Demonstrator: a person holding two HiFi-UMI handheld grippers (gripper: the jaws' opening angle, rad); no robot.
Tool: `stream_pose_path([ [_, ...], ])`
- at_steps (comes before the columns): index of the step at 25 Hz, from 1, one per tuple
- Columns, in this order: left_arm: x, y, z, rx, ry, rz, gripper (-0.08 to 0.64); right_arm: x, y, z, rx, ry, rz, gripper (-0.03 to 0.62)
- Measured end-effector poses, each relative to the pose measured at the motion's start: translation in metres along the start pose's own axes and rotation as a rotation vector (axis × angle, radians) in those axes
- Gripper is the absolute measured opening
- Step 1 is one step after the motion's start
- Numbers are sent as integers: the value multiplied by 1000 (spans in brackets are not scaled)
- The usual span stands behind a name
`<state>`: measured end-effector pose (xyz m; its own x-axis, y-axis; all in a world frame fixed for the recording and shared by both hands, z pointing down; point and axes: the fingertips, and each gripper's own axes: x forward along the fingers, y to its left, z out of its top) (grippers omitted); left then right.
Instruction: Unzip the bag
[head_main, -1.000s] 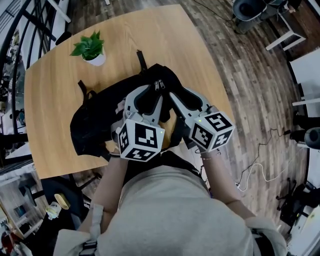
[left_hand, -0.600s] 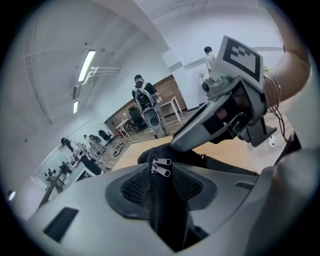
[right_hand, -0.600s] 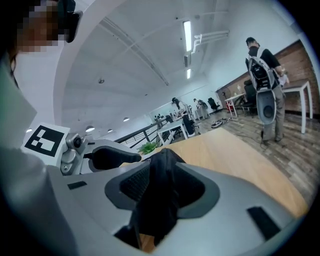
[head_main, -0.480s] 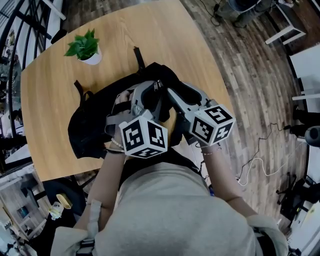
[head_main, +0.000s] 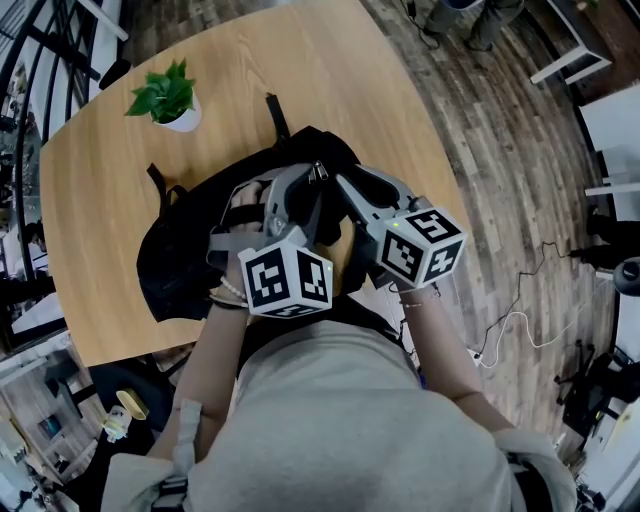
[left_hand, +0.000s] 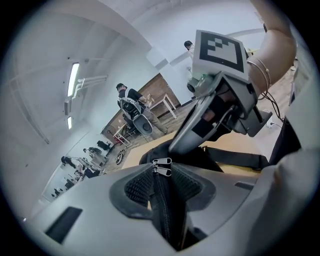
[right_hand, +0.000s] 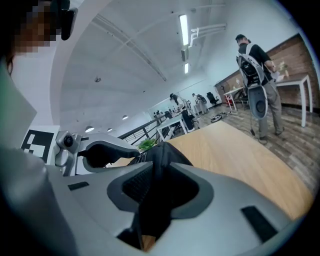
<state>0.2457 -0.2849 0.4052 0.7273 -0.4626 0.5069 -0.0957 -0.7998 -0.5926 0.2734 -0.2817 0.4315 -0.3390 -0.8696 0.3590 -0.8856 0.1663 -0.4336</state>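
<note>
The bag (head_main: 185, 250), a black backpack, lies on the table (head_main: 330, 70) toward its near edge, in front of the person. Its two zipper pulls (left_hand: 162, 166) sit together, so the zip looks fully shut. The left gripper (left_hand: 159, 176) is closing around the zip line just behind the pulls, not yet pinching. The right gripper (right_hand: 160, 167) is closing on a fold of bag fabric that fills its gap. This looks like bracing. Next, one pull must be pinched and drawn along the teeth.

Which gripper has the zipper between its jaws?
The left gripper: its closing jaws straddle the zipper, pulls at their tips. The right gripper's closing jaws pinch only bag fabric.
</note>
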Motion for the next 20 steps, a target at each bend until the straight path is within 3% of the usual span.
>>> stream_pose_path([
  [6,-8,4,7,-2,-34,24,64,0,0,1,23,-8,9,97],
  [12,-10,12,4,-55,-24,52,33,1,0,2,17,-8,-1,91],
  [20,-15,21,-1,-357,-38,-11,20,-2,1,1,15,-15,-24,75],
])
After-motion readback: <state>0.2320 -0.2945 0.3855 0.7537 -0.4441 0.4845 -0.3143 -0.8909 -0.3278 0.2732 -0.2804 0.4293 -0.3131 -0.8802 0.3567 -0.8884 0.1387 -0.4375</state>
